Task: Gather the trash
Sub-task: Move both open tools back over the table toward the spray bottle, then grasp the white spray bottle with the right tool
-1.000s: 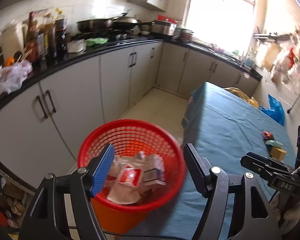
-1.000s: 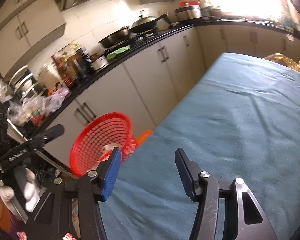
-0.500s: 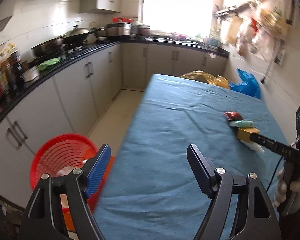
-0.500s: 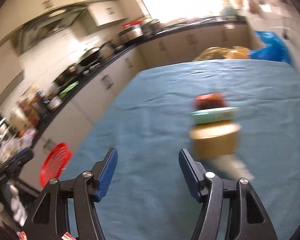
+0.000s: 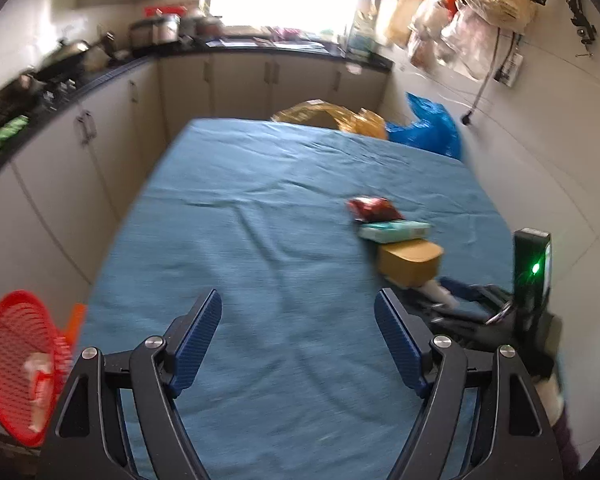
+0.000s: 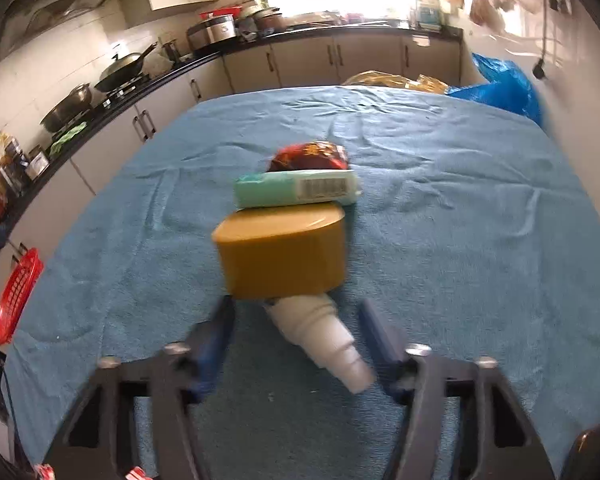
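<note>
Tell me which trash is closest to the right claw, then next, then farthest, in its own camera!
1. White paper cup, lying between the claw's fingers.
2. Yellow box, just beyond it.
3. Green packet, behind the box.
4. Red wrapper, farthest back.

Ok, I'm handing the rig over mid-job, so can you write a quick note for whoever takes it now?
Left gripper: open, empty, above the blue tablecloth.
Right gripper: jaws have just been closing around the white tube; not gripped yet.
On the table in a row: white tube, yellow box, mint-green packet, red wrapper.
Done: some trash already in the red basket off the table's left edge.
Left: bin all four.
</note>
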